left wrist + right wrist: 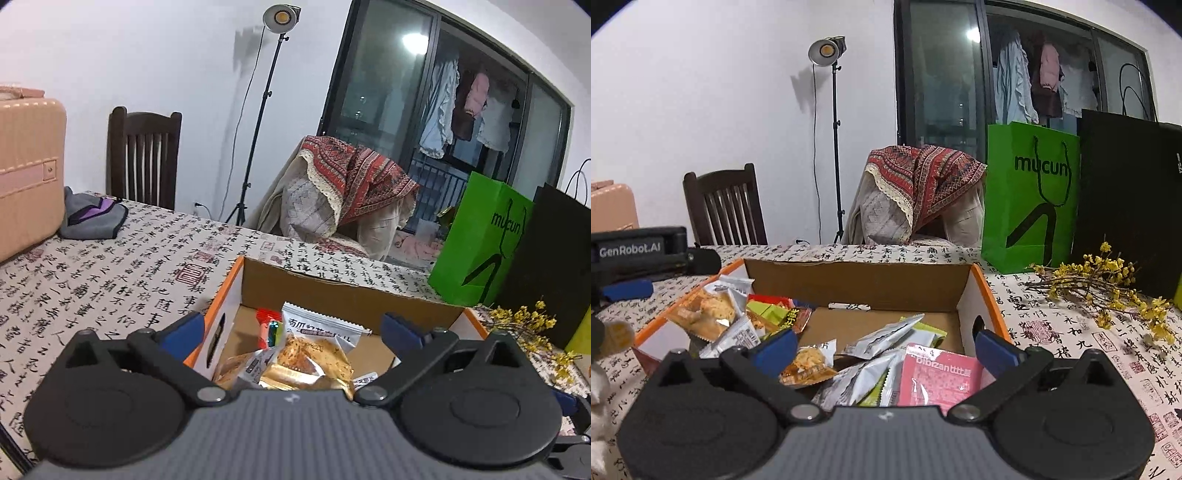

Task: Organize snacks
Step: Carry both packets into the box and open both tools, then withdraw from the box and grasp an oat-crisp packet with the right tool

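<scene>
A desk [1071, 332] under a cloth printed with calligraphy fills the room's near side, with a dark window and a lamp stand behind. On it sits an open cardboard box [857, 284] with orange edges, and the snacks [886, 354] lie loose inside it, some heaped at its left end, more at the right.

Both the left tongs [291, 328] and the right tongs [886, 341] hang over the box with their jaws spread wide and nothing between them. I judge a packet has just been let go, so the next pick should come down square on one wrapper, not a slippery overlap.

The box walls hem in each side; lifting straight up looks safest. The yellow flower sprigs [1108, 291] and green bag [1030, 192] crowd the right. Whether the left tongs' tip touches the box wall I cannot tell.
</scene>
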`<state>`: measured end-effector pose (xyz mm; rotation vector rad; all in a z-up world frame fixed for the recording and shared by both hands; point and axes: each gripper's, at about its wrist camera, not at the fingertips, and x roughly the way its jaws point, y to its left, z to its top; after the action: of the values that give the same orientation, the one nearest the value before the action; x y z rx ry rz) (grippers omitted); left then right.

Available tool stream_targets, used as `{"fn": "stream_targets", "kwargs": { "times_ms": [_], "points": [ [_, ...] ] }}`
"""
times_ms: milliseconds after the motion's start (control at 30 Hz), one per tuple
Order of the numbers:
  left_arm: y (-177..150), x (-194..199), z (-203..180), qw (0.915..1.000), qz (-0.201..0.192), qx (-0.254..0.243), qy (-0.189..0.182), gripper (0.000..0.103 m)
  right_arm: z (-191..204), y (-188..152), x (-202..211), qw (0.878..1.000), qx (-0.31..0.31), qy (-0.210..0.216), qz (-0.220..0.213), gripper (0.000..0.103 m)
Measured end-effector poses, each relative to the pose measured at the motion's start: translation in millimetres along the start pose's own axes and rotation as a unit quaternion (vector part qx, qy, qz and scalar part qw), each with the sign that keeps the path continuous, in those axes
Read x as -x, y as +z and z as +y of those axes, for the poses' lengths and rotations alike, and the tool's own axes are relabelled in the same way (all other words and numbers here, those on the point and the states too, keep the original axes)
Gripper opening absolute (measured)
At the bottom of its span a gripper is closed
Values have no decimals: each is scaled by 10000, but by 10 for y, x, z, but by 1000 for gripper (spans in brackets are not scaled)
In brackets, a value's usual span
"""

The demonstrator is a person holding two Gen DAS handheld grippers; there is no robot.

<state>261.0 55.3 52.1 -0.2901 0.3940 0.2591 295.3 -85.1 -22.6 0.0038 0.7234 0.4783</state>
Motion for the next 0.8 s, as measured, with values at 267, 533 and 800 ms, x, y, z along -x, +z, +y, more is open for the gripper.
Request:
{"fn": "stream_targets", "kwargs": {
  "times_ms": [267,533,800],
  "points": [
    [120,295,-84,9996,-267,-48,-70,103,-52,159,230,9995,-82,13,-305,103],
    [218,603,6,9997,-12,160,-198,103,64,208,642,9989,140,12,-445,103],
    [6,919,222,9996,152,-108,-190,103,143,-56,873,9998,144,-11,-139,103]
  ]
}}
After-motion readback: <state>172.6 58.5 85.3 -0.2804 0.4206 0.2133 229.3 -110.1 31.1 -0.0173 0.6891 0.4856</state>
